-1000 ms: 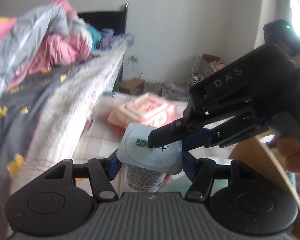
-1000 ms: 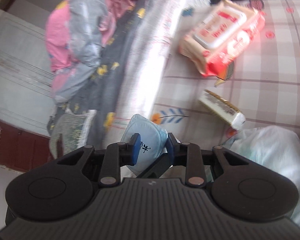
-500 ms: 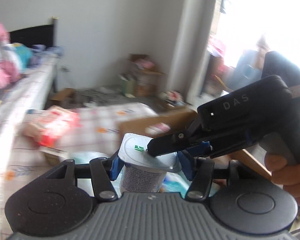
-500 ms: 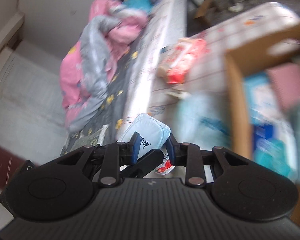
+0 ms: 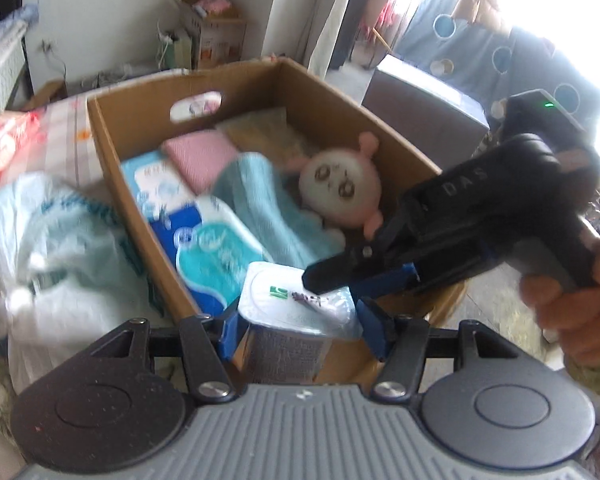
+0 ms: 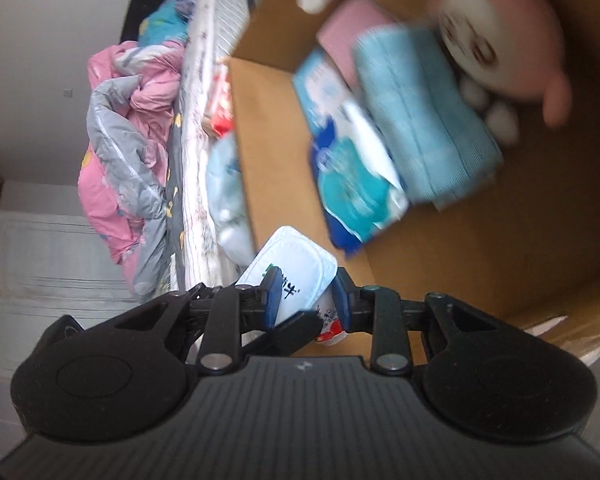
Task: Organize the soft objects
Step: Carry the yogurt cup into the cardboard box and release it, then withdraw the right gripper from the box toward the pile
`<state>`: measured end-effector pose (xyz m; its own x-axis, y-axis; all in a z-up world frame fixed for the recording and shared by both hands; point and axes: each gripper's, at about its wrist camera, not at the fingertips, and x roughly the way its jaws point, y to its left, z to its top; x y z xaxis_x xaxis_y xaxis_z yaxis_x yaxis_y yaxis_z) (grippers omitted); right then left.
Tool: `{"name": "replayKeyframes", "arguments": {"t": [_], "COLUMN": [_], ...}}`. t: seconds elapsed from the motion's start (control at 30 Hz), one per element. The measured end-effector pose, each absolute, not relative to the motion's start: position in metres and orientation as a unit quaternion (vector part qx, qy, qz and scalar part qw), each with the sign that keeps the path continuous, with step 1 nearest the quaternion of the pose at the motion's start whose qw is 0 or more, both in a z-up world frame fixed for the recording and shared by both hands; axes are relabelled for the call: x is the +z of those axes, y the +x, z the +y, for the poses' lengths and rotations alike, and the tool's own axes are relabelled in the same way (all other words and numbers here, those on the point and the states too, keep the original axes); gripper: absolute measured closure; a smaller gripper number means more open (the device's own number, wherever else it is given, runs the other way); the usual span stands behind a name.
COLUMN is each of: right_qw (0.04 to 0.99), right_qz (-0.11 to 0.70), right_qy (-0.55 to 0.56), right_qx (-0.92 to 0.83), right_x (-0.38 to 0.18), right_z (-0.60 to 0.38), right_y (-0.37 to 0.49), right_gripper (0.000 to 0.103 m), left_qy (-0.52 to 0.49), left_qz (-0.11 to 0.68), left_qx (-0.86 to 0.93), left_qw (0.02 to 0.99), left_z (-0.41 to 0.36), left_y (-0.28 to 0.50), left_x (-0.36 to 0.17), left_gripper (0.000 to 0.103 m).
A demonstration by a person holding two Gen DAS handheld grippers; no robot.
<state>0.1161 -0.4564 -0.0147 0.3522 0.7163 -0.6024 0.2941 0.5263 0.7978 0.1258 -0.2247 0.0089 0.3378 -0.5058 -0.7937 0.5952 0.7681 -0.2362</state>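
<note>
A small white tub (image 5: 288, 344) with a pale blue foil lid (image 6: 288, 264) hangs over the near corner of an open cardboard box (image 5: 180, 88). My left gripper (image 5: 300, 332) is shut on the tub's body, one blue pad on each side. My right gripper (image 6: 306, 298) comes in from the right in the left wrist view and is shut on the lid's edge. Inside the box lie a round plush toy (image 5: 340, 188) with pink ears, a folded teal towel (image 5: 256, 196), a pink cloth (image 5: 202, 156) and blue tissue packs (image 5: 216, 256).
A white and blue plastic bag (image 5: 60, 248) lies against the box's left wall. A red wipes pack (image 5: 4, 148) sits beyond it on the checked sheet. The bed with a pink and grey quilt (image 6: 128, 136) runs along the left. A person's hand (image 5: 572, 304) holds the right gripper.
Both grippers have swung to the right with the tub, from beside the bed to over the cardboard box. The box's inside has come into view; the grip on the tub is the same.
</note>
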Motion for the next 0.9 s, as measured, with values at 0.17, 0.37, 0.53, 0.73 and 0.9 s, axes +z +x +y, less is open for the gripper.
{"name": "replayKeyframes", "arguments": {"t": [0.17,0.37,0.53,0.73,0.9], "right_qw": [0.69,0.707,0.728,0.762,0.803], "right_qz": [0.572,0.585,0.585,0.576,0.541], "right_qy": [0.42,0.379,0.339,0.283,0.235], "right_qx": [0.14,0.121,0.109,0.092,0.089], "right_x": [-0.029,-0.026,-0.019,0.001,0.034], "right_z": [-0.449,-0.442,-0.438,-0.433,-0.42], "right_y": [0.127,0.133,0.134,0.137,0.139], "right_gripper": [0.067,0.067,0.066,0.056,0.047], "left_qy": [0.058,0.059,0.03,-0.006,-0.022], "left_qz": [0.435,0.401,0.379,0.362,0.365], "left_qx": [-0.34,-0.318,-0.291,-0.24,-0.19], "left_qw": [0.832,0.857,0.878,0.901,0.911], "left_z": [-0.207,-0.178,-0.139,-0.084,-0.042], "left_y": [0.118,0.105,0.098,0.092,0.085], "left_x": [0.02,0.039,0.049,0.046,0.033], "left_gripper": [0.039,0.037,0.032,0.023,0.019]}}
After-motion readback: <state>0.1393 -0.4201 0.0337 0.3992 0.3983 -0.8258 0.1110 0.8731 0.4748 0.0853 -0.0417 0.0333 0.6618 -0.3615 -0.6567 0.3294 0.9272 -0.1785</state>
